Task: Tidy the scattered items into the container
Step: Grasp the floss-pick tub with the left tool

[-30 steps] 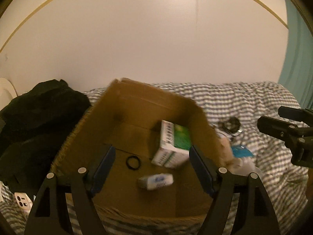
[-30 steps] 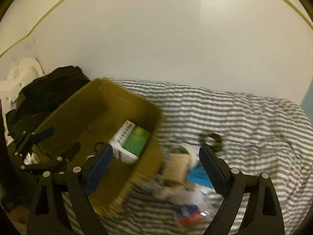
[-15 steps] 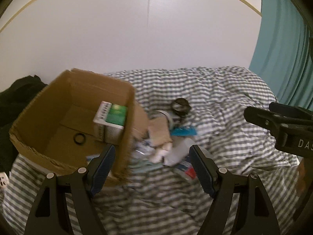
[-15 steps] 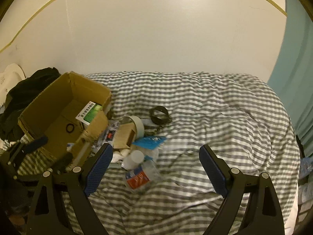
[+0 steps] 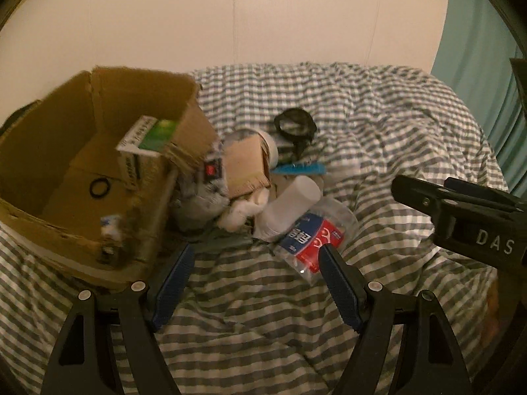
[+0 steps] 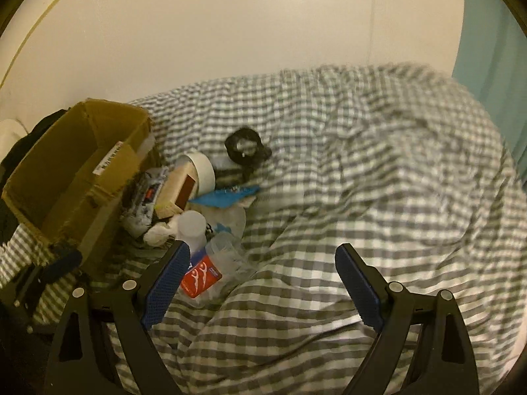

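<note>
- My left hand-held gripper and right hand-held gripper are both spread, empty.
- Risk: the slippery packet could squirt out on the soft bed, missing the cardboard box.

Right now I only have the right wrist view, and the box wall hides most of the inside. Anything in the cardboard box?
Observer: Yes. A green-and-white carton stands tilted against the right-hand wall of the cardboard box.
Operator: Anything on the floor of it?
Observer: A black ring lies flat on the floor beside the carton.
Operator: Left tool holding anything?
Observer: No. The left tool is open and empty, over the striped bedding just in front of the pile.
</note>
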### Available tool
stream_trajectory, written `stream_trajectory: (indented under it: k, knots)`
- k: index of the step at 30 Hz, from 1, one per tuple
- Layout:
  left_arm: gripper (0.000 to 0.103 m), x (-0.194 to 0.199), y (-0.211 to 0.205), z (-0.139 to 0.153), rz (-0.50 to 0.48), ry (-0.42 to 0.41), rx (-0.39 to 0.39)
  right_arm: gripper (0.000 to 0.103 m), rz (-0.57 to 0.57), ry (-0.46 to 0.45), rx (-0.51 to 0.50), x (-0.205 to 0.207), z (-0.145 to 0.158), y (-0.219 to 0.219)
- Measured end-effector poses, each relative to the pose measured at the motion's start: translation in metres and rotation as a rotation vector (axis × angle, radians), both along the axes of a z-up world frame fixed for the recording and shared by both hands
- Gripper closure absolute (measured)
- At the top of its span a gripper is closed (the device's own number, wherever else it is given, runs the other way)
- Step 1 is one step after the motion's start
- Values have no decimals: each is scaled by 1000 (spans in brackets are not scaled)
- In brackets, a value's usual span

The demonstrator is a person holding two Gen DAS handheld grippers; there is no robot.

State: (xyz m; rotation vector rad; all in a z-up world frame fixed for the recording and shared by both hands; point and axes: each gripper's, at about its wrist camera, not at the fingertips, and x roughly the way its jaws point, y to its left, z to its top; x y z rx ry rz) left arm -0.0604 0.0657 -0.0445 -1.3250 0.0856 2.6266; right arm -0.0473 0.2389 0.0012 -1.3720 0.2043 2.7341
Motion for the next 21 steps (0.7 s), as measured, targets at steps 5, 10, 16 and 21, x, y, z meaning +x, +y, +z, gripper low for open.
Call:
stream_trajectory:
  k: [5, 10, 16, 21]
  knots:
    - [23, -10, 18, -31, -19, -54, 28, 13, -31, -21, -19, -13, -17, 11]
    - [23, -24, 39, -57, -59, -76, 33, 13, -79, -33, -49, -22, -29, 26]
    - [23, -35, 56, -80, -121, -83, 54, 13, -116, -60, -69, -29, -41, 35]
    - [32, -30, 42, -75, -139, -109, 115, 13, -118, -72, -54, -31, -45, 34]
